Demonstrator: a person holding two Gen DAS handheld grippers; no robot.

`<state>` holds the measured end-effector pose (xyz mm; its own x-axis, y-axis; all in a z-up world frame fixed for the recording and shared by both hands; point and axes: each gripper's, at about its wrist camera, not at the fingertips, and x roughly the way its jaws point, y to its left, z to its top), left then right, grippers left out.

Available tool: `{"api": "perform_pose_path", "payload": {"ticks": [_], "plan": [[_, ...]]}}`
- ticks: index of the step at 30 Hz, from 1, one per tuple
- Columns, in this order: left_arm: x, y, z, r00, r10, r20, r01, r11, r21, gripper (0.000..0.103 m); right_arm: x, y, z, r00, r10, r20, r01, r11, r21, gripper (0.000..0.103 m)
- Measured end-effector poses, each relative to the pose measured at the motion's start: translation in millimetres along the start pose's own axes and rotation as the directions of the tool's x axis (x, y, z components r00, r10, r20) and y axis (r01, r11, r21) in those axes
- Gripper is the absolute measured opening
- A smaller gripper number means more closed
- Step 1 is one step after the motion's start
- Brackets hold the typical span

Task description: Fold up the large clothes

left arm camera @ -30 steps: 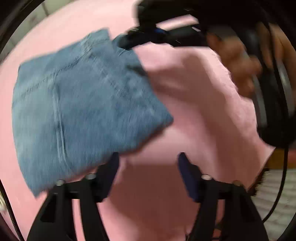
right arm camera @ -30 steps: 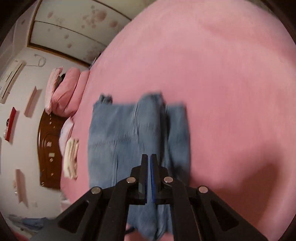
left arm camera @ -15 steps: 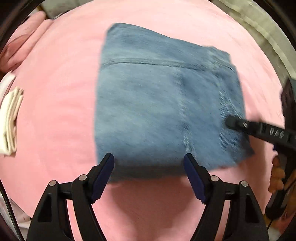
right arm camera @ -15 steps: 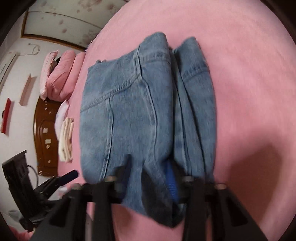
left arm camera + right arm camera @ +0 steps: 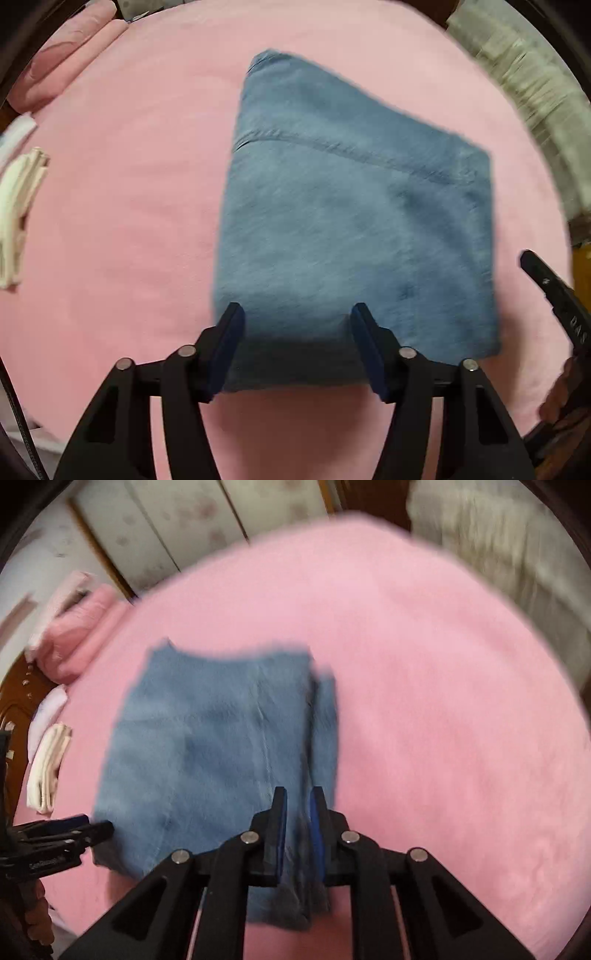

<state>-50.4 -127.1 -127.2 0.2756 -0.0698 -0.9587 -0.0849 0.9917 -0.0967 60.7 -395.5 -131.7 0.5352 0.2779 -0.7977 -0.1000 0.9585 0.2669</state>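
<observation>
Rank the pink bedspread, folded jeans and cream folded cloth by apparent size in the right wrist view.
1. pink bedspread
2. folded jeans
3. cream folded cloth, which lies farther off, so the gap may be exaggerated.

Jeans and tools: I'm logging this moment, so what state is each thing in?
Jeans: folded into a compact stack, lying flat on the pink bed.
Left tool: open, jaws wide apart over the jeans' near edge.
Right tool: jaws narrowly apart, denim between them; grip unclear.
Cream cloth: folded, at the bed's edge.
</observation>
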Motion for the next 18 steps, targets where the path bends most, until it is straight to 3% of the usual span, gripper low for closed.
{"api": "perform_pose_path", "payload": {"ticks": [1, 3, 4, 7, 8, 12, 14, 15, 16, 17, 18], "plan": [[1.4, 1.0, 0.5, 1.000, -0.005, -0.003, 0.005, 1.000, -0.003, 0.048, -1.8, 7.6, 2.1, 0.992, 0.127, 0.003, -0.127, 0.992, -0.023, 0.009], [8.7, 5.6, 2.8, 1.000, 0.016, 0.000, -0.016, 1.000, -0.006, 0.039, 18.6, 19.6, 1.5, 0.938, 0.315, -0.144, -0.322, 0.946, -0.025, 0.000], [13.8, 6.2, 3.4, 0.999, 0.042, 0.000, -0.042, 0.999, 0.002, 0.031, 35.0, 30.9, -2.5, 0.909, 0.352, -0.225, -0.367, 0.930, -0.029, 0.000], [25.3, 3.3, -3.0, 0.991, 0.137, -0.004, -0.137, 0.990, 0.027, 0.011, 72.1, 55.5, -19.8, 0.849, 0.354, -0.392, -0.402, 0.915, -0.045, 0.000], [28.4, 7.7, -5.7, 0.989, 0.149, -0.006, -0.149, 0.988, 0.046, 0.009, 80.0, 60.3, -26.7, 0.850, 0.321, -0.417, -0.382, 0.921, -0.071, 0.000], [36.3, 14.4, -2.8, 0.992, 0.127, -0.005, -0.127, 0.989, 0.082, 0.004, 75.4, 39.9, -30.4, 0.848, 0.330, -0.415, -0.384, 0.922, -0.051, 0.000], [37.1, 24.5, 0.1, 0.996, 0.088, -0.024, -0.086, 0.994, 0.069, 0.001, 62.0, 11.2, -35.0, 0.897, 0.214, -0.388, -0.268, 0.959, -0.092, 0.000], [40.9, 33.8, 4.5, 0.997, 0.067, -0.029, -0.065, 0.997, 0.049, 0.001, 55.8, -4.3, -37.2, 0.903, 0.209, -0.375, -0.254, 0.965, -0.072, 0.000], [37.2, 47.7, 8.6, 0.999, 0.039, -0.036, -0.039, 0.999, 0.013, 0.001, 48.6, -25.9, -39.1, 0.886, 0.271, -0.375, -0.285, 0.958, 0.019, 0.000], [35.7, 52.6, 9.6, 0.999, 0.026, -0.038, -0.027, 1.000, -0.016, 0.001, 44.2, -31.9, -39.0, 0.888, 0.274, -0.369, -0.280, 0.959, 0.039, 0.000], [32.9, 55.4, 10.5, 0.999, 0.028, -0.036, -0.029, 0.999, -0.030, 0.001, 34.1, -29.3, -37.5, 0.909, 0.225, -0.351, -0.243, 0.970, -0.007, 0.000]]}}
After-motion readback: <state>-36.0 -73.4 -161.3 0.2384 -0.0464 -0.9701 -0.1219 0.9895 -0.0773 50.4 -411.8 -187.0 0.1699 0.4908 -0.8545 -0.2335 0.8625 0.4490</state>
